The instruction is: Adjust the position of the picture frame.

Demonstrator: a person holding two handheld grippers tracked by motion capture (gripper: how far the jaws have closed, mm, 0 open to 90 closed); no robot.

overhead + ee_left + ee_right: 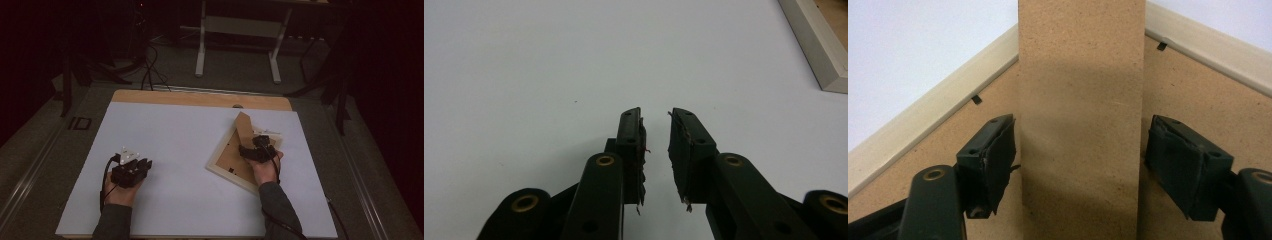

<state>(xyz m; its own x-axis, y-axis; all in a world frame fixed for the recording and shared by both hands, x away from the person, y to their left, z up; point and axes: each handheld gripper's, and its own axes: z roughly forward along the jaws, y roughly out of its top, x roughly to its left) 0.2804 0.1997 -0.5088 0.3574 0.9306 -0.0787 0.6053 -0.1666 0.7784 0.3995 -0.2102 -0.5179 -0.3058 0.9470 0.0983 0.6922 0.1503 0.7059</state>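
Note:
A pale wooden picture frame (220,167) lies face down on the white table top (175,135), right of the middle. Its brown fibreboard stand strut (245,126) rises from the back. My right gripper (260,149) straddles that strut (1080,75). Its jaws are open, one on each side, the left pad at the strut's edge and the right pad just off it. The frame's rim (933,125) and its backing board (1198,95) lie beneath. My left gripper (141,165) rests low over bare table at the left. Its jaws (656,117) are open a narrow gap with nothing between them. A corner of the frame (819,55) is at the far right.
The table's wooden far edge (200,98) runs behind the white sheet. On the floor beyond stand a white desk frame (237,30) and loose cables (150,70). Bare white surface lies between the two hands.

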